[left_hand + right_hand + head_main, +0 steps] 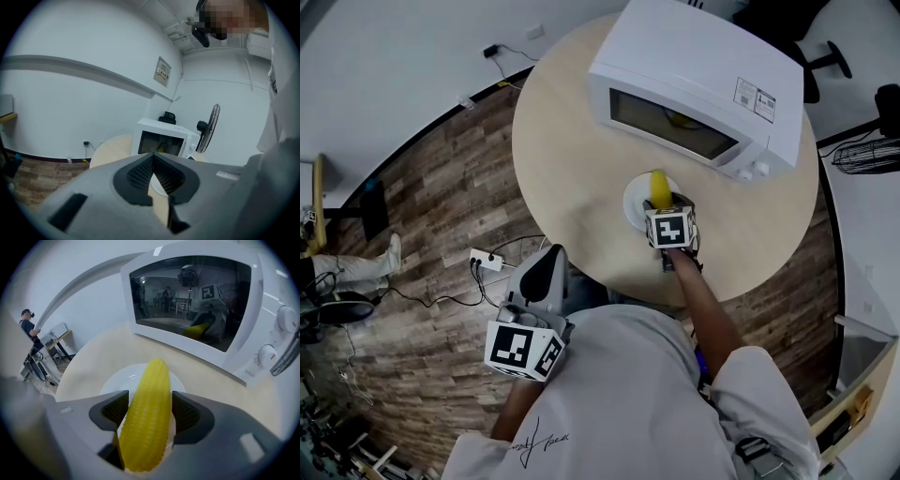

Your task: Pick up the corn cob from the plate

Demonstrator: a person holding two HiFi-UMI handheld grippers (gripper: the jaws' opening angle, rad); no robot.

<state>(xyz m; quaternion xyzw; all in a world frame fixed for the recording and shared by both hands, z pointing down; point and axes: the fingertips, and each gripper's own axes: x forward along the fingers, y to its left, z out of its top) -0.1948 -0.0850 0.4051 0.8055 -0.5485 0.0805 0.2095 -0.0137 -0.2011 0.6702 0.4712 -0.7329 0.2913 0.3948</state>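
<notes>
The yellow corn cob stands lengthwise between the two dark pads of my right gripper, which is shut on it. Both pads touch its sides. It is just over the small white plate. In the head view the corn cob pokes out ahead of the right gripper above the plate on the round table. My left gripper hangs off the table's near edge, over the floor. In its own view the left gripper is shut with nothing in it.
A white microwave with its door closed stands just beyond the plate, something yellow showing behind its glass. The pale round table has bare surface to the left. A power strip and cables lie on the wooden floor.
</notes>
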